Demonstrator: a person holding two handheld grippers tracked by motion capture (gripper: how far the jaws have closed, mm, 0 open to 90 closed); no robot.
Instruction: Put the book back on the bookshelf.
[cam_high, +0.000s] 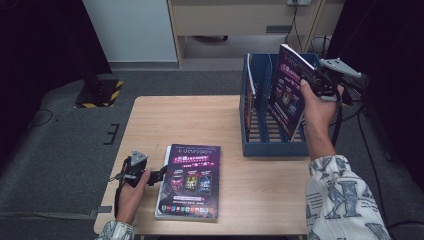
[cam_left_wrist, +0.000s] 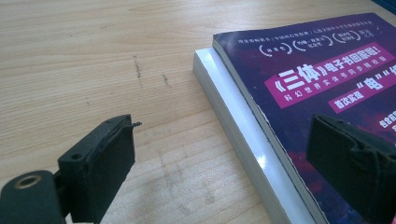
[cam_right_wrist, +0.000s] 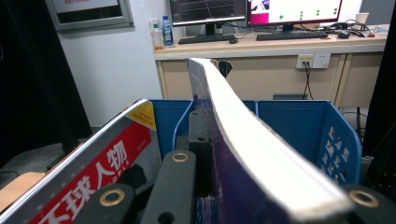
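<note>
Above the blue file rack (cam_high: 272, 145), we hold a purple magazine (cam_high: 290, 87) tilted, the right gripper (cam_high: 320, 82) with its jaws clamped on one edge. Glossy and limp, it bows in the right gripper view; it could snag a slatted divider or slide out. Left of the rack, the left gripper (cam_high: 150, 175), jaws apart, waits beside a flat stack (cam_high: 190, 182) on the wooden surface (cam_high: 200, 120).

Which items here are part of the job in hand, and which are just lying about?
Part of the job:
- purple book, clamped in the right claw over the blue file rack
- stacked purple books beside the open left claw

Lying about:
- red-lettered magazine already in the rack
- monitors
- bottles
</note>
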